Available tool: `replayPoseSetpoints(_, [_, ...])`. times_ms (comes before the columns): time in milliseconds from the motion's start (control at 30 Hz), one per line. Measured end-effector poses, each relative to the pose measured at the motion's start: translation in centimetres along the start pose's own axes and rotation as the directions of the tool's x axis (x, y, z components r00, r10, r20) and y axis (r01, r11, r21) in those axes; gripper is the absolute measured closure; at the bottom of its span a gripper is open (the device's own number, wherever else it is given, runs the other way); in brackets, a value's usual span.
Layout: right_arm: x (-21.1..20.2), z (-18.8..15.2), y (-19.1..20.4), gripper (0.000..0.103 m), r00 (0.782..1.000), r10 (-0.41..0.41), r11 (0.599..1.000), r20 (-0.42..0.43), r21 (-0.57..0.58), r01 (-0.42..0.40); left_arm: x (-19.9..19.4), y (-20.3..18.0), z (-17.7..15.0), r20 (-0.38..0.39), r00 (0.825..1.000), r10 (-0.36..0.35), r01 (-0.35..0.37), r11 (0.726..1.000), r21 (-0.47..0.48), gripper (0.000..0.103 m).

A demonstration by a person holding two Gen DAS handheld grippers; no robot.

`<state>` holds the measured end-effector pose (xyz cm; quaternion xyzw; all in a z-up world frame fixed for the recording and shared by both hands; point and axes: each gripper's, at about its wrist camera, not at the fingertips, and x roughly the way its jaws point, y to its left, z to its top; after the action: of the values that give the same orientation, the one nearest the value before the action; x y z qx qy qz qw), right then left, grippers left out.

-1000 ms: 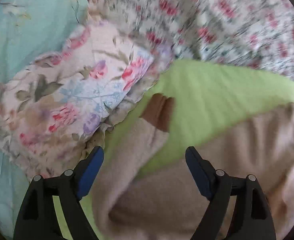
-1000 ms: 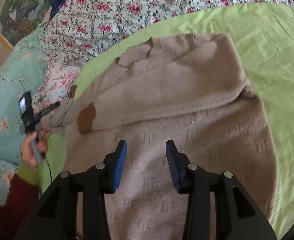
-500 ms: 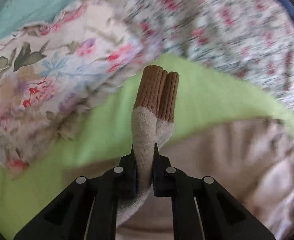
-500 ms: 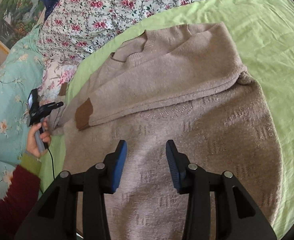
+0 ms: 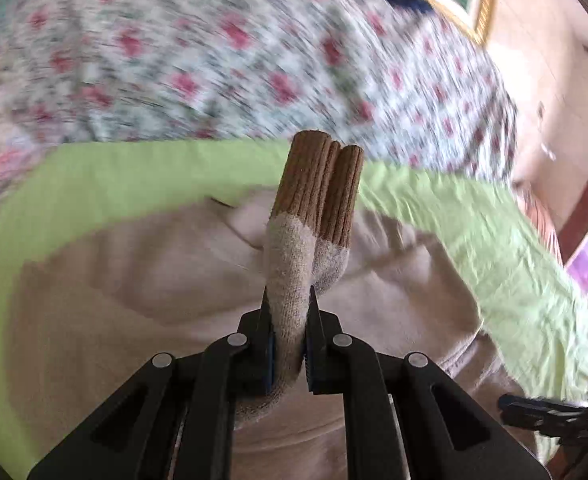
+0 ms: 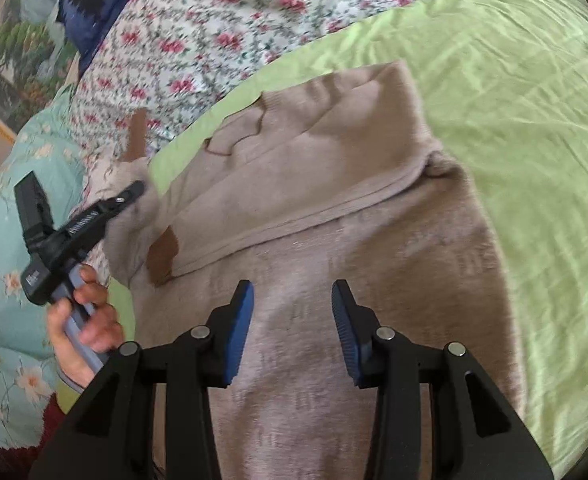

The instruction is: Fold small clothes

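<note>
A beige knitted sweater (image 6: 334,240) lies on a green sheet (image 6: 514,100), one sleeve folded across its chest with a brown cuff (image 6: 163,256) at the left. My left gripper (image 5: 287,320) is shut on the other sleeve (image 5: 289,272), held up so its brown ribbed cuff (image 5: 320,184) stands above the sweater body (image 5: 153,288). In the right wrist view the left gripper (image 6: 129,196) lifts that sleeve at the sweater's left edge, cuff (image 6: 137,136) pointing up. My right gripper (image 6: 291,320) is open and empty over the lower body.
A floral quilt (image 6: 233,20) runs along the far side of the green sheet. A teal floral cover (image 6: 1,208) lies to the left. A dark blue pillow (image 6: 93,4) and a framed picture (image 6: 9,68) are at the back.
My left gripper closed on the sleeve, lifted it and swung right over the sweater body. My right gripper stayed open over the sweater, shifting slightly.
</note>
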<state>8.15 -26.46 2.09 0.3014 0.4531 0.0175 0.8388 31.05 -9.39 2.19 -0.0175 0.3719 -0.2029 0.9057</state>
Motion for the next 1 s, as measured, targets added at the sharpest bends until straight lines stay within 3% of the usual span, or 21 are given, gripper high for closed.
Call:
replayPoseSetpoints(167, [-0.2, 0.7, -0.7, 0.061, 1.0, -0.012, 1.0, 0.017, 0.016, 0.011, 4.8, -3.0, -2.6, -0.115, 0.993, -0.014, 0.022, 0.997, 0.068, 0.085])
replayPoseSetpoints(267, [0.1, 1.3, -0.7, 0.061, 1.0, 0.009, 1.0, 0.018, 0.029, -0.009, 4.5, -3.2, -3.7, -0.146, 0.988, -0.055, 0.066, 0.995, 0.076, 0.063])
replayPoseSetpoints(333, [0.7, 1.9, -0.4, 0.061, 1.0, 0.015, 0.999, 0.02, 0.028, -0.016, 2.8, -3.1, -4.6, -0.135, 0.989, -0.055, 0.066, 0.994, 0.085, 0.039])
replayPoseSetpoints(467, [2.6, 3.3, 0.5, 0.061, 0.999, 0.052, 0.998, 0.009, 0.041, -0.052, -1.9, -1.2, -6.2, -0.103, 0.994, -0.033, 0.043, 0.995, 0.093, 0.035])
replayPoseSetpoints(600, [5.2, 5.1, 1.7, 0.061, 0.996, 0.089, 0.995, -0.006, 0.05, -0.089, -6.3, 3.7, -7.7, -0.062, 0.992, 0.108, -0.106, 0.994, 0.04, 0.032])
replayPoseSetpoints(733, [7.5, 6.3, 1.1, 0.061, 0.998, 0.062, 0.991, -0.026, 0.117, -0.058, -8.5, 10.8, -8.5, -0.072, 0.964, 0.257, -0.263, 0.96, -0.097, 0.031])
replayPoseSetpoints(900, [8.7, 6.5, -1.1, 0.061, 0.999, 0.034, 0.978, -0.019, 0.208, -0.029, -7.5, 17.5, -9.3, -0.169, 0.927, 0.335, -0.366, 0.906, -0.213, 0.032])
replayPoseSetpoints(1000, [10.1, 6.7, -1.1, 0.064, 0.994, 0.1, 0.974, -0.051, 0.208, -0.087, -6.7, 18.5, -9.1, -0.183, 0.923, 0.338, -0.375, 0.897, -0.235, 0.032])
